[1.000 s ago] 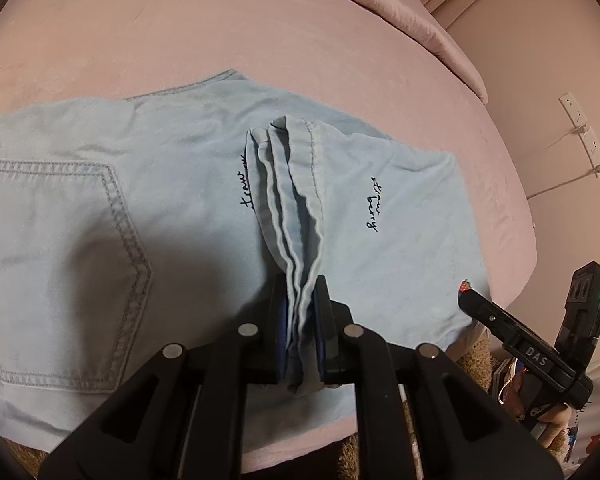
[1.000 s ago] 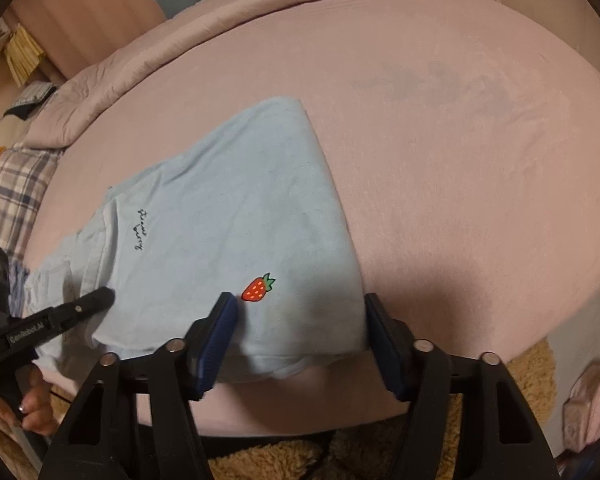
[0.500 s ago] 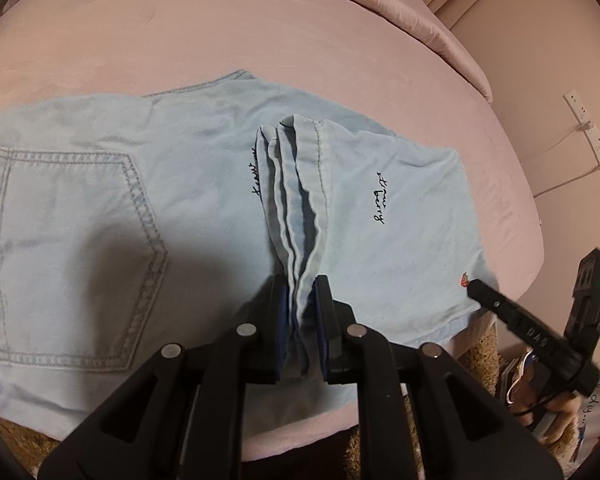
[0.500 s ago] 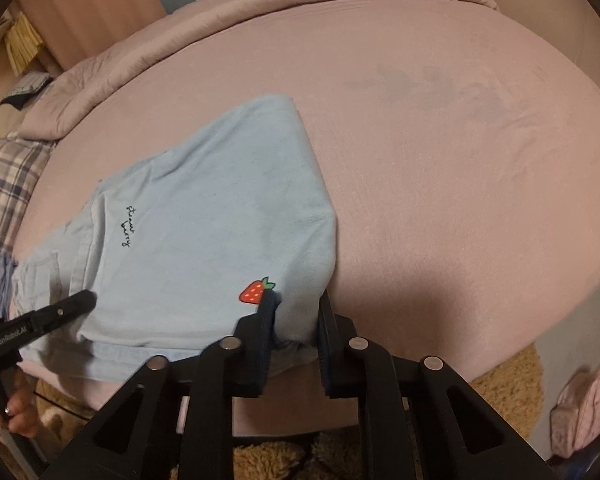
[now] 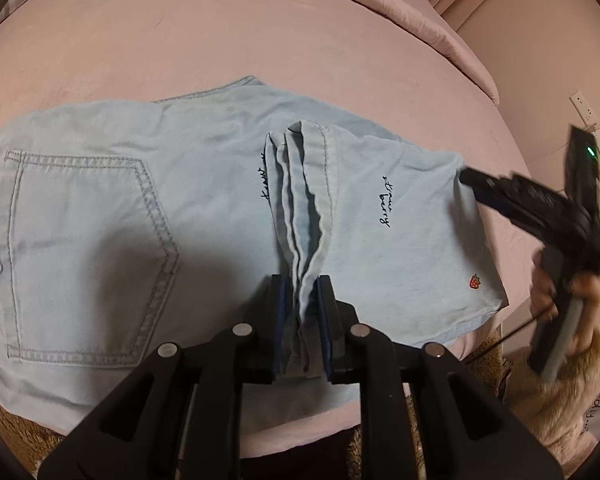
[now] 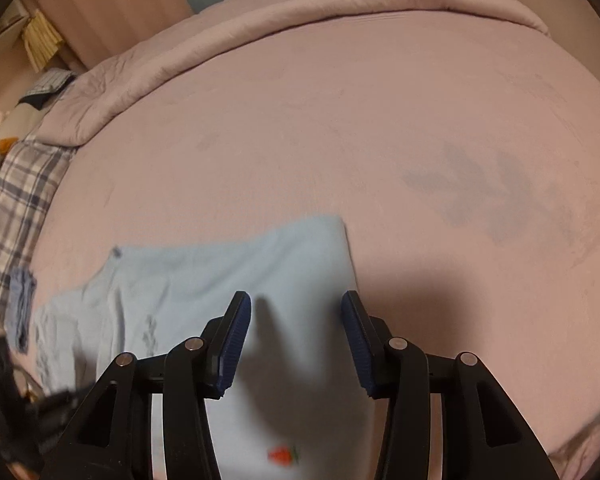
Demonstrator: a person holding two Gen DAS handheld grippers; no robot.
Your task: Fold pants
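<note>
Light blue denim pants (image 5: 188, 184) lie folded on a pink bed (image 5: 220, 40), back pocket at the left, leg hems bunched in the middle. My left gripper (image 5: 302, 312) is shut on the bunched hems near the bed's front edge. A small strawberry patch (image 5: 475, 281) marks the folded leg end at the right. My right gripper (image 6: 296, 336) is open, hovering over the folded leg end (image 6: 228, 280), strawberry patch (image 6: 282, 455) below it. It also shows in the left wrist view (image 5: 466, 176) by the pants' far right corner.
A rolled pink duvet (image 6: 260, 32) runs along the bed's far side. A plaid pillow (image 6: 12, 208) lies at the left. A wall with a power strip (image 5: 592, 128) stands to the right. A shaggy rug (image 5: 480, 344) lies below the bed's front edge.
My right gripper let go of the strawberry corner, opened, and moved forward over the folded leg end. My left gripper stayed shut on the hems; the pants lie a little flatter.
</note>
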